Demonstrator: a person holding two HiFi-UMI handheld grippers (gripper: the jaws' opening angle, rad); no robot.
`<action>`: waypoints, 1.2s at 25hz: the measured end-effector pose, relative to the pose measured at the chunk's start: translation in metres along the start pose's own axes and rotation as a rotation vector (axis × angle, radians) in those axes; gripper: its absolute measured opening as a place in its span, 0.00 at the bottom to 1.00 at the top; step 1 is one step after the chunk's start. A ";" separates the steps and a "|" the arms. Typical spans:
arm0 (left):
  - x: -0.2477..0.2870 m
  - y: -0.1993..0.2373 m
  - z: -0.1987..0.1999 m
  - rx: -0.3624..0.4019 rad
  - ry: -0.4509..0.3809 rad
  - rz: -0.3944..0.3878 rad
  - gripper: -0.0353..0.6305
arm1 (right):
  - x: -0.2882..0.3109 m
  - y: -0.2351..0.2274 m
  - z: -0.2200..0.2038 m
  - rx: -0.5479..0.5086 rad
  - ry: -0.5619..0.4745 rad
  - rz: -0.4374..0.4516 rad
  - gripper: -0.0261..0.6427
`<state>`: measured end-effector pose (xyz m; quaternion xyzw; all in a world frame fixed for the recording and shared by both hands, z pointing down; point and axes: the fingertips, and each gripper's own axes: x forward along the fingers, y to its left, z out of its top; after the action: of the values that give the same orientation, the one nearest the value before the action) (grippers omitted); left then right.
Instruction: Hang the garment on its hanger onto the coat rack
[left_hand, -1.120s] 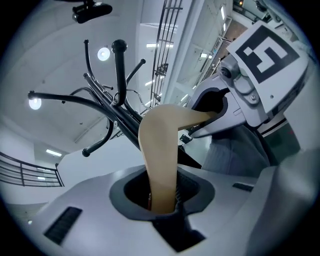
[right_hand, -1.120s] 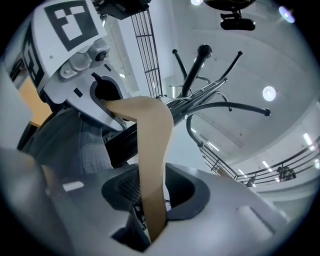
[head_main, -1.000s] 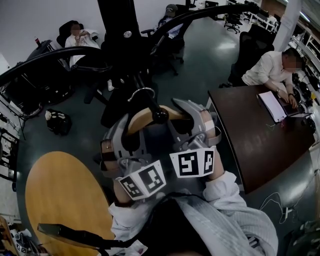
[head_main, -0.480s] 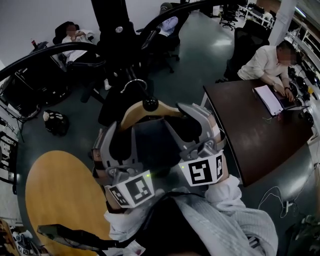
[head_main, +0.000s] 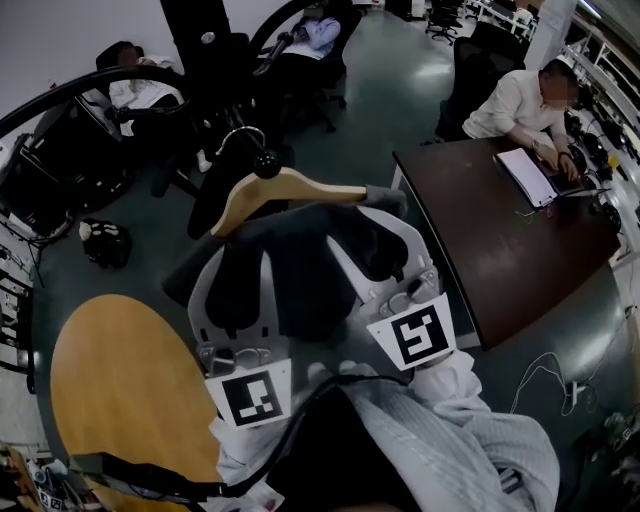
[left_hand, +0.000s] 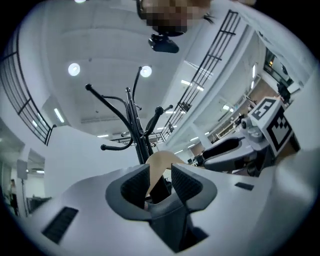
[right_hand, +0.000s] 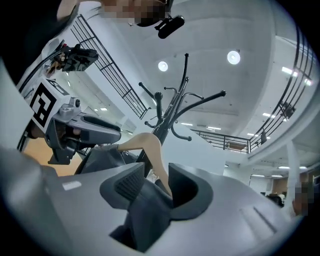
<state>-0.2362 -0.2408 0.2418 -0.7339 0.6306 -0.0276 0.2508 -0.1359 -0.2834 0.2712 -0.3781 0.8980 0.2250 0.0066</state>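
A wooden hanger (head_main: 290, 187) carries a dark garment (head_main: 300, 265). Its metal hook (head_main: 240, 140) sits over a ball-tipped peg (head_main: 266, 160) of the black coat rack (head_main: 200, 30). My left gripper (head_main: 240, 270) and right gripper (head_main: 375, 235) stand just below the hanger's two arms, both open. In the left gripper view the left gripper (left_hand: 160, 182) has the hanger (left_hand: 159, 162) between its jaws with a gap, the coat rack (left_hand: 131, 120) beyond. In the right gripper view the right gripper (right_hand: 157, 187) has the hanger (right_hand: 147, 147) and dark cloth between its jaws, unpressed.
A round wooden table (head_main: 120, 400) lies at lower left. A dark desk (head_main: 500, 240) stands at right, with a person (head_main: 520, 105) at a laptop. Office chairs and seated people (head_main: 130, 80) are behind the rack. A dark bag (head_main: 100, 242) lies on the floor.
Both grippers' jaws have spread wider off the hanger's arms. The grippers have drawn back toward me, and the hanger now sits farther from them.
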 end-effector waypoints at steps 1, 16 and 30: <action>-0.001 -0.002 -0.001 -0.056 -0.002 -0.003 0.25 | -0.002 0.002 0.000 0.011 0.004 0.001 0.25; 0.003 -0.042 -0.005 -0.400 0.038 -0.053 0.06 | -0.018 0.019 -0.002 0.070 0.024 0.029 0.04; 0.012 -0.062 -0.013 -0.329 0.083 -0.137 0.06 | -0.018 0.009 -0.013 0.109 0.039 0.041 0.04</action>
<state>-0.1816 -0.2519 0.2752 -0.8045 0.5850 0.0289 0.0986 -0.1266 -0.2712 0.2899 -0.3632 0.9164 0.1685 0.0051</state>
